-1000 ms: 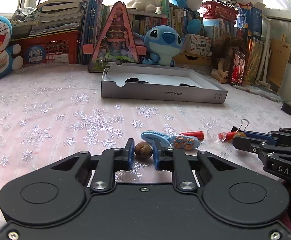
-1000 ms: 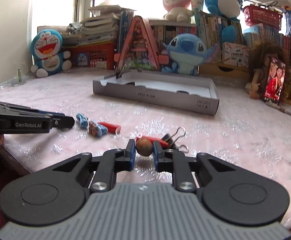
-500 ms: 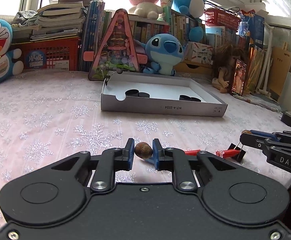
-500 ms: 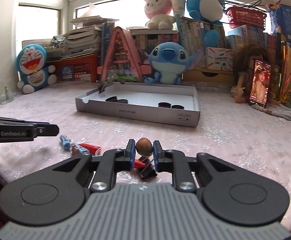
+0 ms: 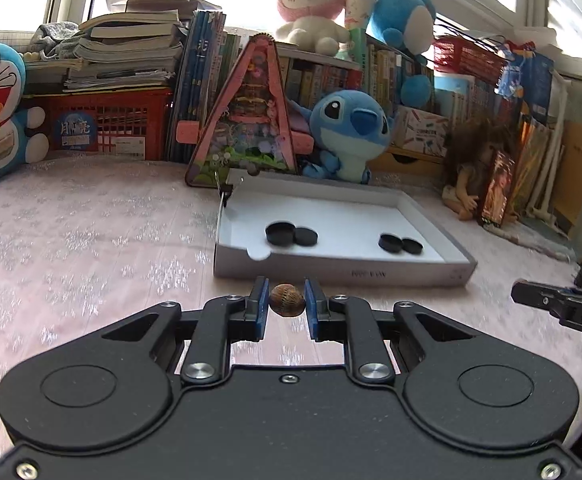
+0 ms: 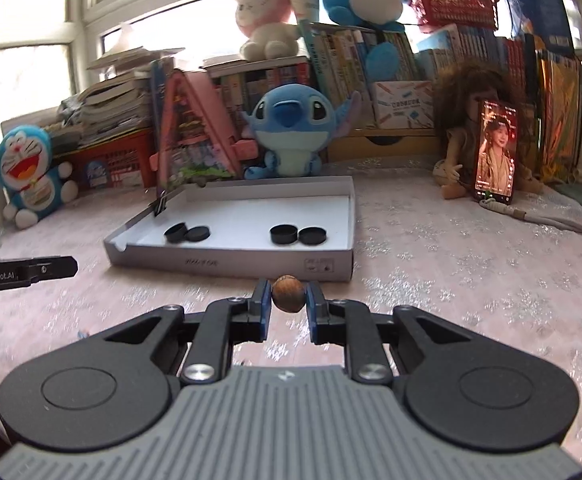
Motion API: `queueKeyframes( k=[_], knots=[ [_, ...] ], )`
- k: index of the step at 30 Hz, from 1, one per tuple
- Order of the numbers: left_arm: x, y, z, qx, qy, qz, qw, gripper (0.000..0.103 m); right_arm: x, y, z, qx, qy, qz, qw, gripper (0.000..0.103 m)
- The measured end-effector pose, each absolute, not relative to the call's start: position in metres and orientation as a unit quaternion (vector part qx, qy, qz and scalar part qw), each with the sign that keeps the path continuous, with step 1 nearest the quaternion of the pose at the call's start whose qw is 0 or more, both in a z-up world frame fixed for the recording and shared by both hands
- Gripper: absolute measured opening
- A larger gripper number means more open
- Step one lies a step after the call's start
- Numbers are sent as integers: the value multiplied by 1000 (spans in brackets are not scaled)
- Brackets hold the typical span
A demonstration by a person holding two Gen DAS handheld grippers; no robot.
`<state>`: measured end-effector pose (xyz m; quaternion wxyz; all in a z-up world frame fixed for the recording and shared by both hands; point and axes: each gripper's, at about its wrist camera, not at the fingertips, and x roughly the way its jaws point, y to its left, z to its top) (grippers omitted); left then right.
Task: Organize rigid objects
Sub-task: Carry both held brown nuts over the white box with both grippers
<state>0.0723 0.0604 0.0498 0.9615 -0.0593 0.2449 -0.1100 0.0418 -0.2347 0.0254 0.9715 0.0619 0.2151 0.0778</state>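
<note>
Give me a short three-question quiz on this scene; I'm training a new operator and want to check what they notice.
1. True or false: both the left gripper and the right gripper are shut on a brown nut.
2. How many black caps lie in the grey tray?
A. two
B. four
C. six
3. Fill in: the binder clip is clipped to the tray's far ______ corner, as the right wrist view shows it.

Key
1. True: the left nut and the right nut each sit between closed fingers.
2. B
3. left
</note>
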Motion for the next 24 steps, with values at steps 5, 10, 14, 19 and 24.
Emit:
queueKeyframes(
  k=[5, 10, 14, 19, 24],
  knots=[
    [96, 58, 61, -62, 241, -111, 962, 18, 62, -244, 32, 72, 223, 74, 969, 22],
    [126, 55, 69, -77, 251, -113, 958, 18, 91, -258, 39, 106, 250, 79, 959, 22],
    [155, 52, 69, -81, 280, -107, 951, 18, 118, -267, 44, 134, 270, 77, 950, 22],
    [194, 54, 65, -97, 319, -95, 938, 18, 151, -268, 47, 135, 290, 65, 945, 22],
    [224, 54, 57, -100, 343, -93, 929, 18, 180, -267, 42, 140, 315, 54, 937, 22]
  ],
)
